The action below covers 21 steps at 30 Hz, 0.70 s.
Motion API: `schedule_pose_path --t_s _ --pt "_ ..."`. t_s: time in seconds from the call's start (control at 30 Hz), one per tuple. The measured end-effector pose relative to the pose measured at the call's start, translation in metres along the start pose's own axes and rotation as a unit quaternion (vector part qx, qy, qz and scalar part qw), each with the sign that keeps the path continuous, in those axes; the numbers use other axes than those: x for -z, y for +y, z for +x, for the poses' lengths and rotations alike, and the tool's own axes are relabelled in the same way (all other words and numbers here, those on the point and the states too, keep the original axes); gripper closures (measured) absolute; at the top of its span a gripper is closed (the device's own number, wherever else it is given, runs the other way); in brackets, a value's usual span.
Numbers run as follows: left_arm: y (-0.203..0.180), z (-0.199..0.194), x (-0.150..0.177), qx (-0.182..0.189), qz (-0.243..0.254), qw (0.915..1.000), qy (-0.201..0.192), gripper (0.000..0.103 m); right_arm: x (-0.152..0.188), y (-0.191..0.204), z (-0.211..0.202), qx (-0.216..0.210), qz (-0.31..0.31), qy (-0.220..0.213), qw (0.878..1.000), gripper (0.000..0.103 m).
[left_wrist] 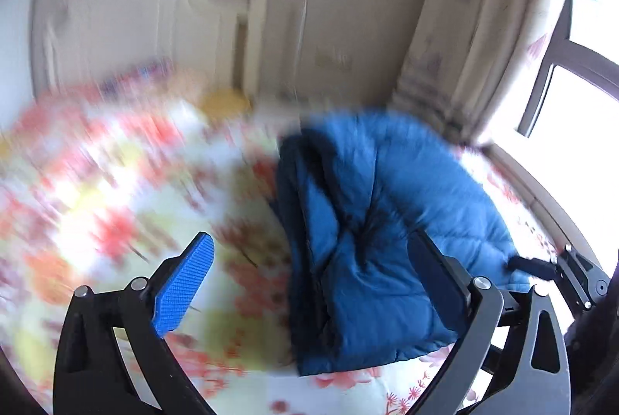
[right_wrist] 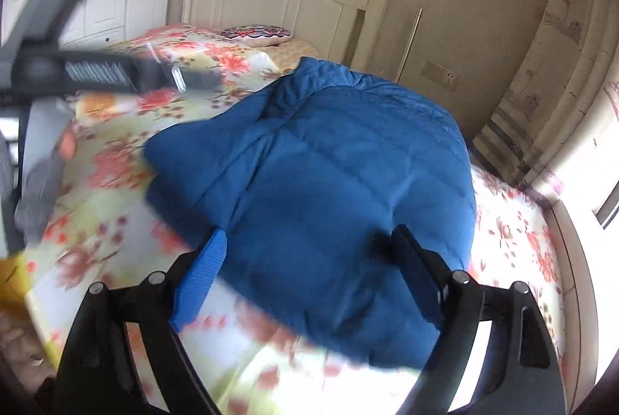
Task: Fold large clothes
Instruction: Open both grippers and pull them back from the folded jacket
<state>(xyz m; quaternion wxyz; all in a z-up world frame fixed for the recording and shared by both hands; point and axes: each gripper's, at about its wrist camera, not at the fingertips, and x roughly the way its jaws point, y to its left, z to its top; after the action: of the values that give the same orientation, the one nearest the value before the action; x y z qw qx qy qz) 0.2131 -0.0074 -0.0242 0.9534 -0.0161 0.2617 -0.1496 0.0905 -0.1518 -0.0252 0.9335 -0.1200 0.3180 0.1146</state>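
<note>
Both tongs, left (left_wrist: pixel 309 283) and right (right_wrist: pixel 309 279), gape apart over the folded jacket (right_wrist: pixel 329 190) mid-frame, so regripping an edge likely comes next.

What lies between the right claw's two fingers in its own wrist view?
The folded blue padded jacket fills the gap between the right claw fingers, which stand wide apart. The jacket lies on the floral bedsheet.
</note>
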Motion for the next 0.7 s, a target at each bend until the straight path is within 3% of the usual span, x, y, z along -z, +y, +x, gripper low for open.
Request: schedule_pose_path --t_s 0.13,0.2,0.27,0.43,0.6,0.7 --pt "-0.019 -0.083 -0.013 -0.064 0.030 0.9917 -0.107 0.004 0.005 -0.021 -0.087 0.017 0.046 -0.084 0.995 0.011" --pt "-0.027 -0.112 -0.016 -0.099 0.032 0.9848 -0.139 0.004 0.006 -0.030 -0.129 0.042 0.075 -0.134 0.987 0.002" --pt "-0.037 -0.130 -0.019 -0.124 0.036 0.9801 -0.151 0.004 0.007 -0.034 -0.157 0.058 0.092 -0.166 0.980 0.002" --pt "-0.045 -0.144 0.002 -0.125 0.033 0.9841 -0.121 0.004 0.029 -0.025 -0.174 0.090 0.102 -0.154 0.979 0.002" --pt "-0.051 -0.128 0.044 -0.107 0.014 0.9920 -0.066 0.004 0.062 -0.007 -0.148 0.062 0.132 -0.109 0.983 0.002" --pt "-0.059 -0.116 0.060 -0.105 0.029 0.9934 -0.038 0.004 0.070 0.001 -0.131 0.066 0.138 -0.081 0.985 0.002"
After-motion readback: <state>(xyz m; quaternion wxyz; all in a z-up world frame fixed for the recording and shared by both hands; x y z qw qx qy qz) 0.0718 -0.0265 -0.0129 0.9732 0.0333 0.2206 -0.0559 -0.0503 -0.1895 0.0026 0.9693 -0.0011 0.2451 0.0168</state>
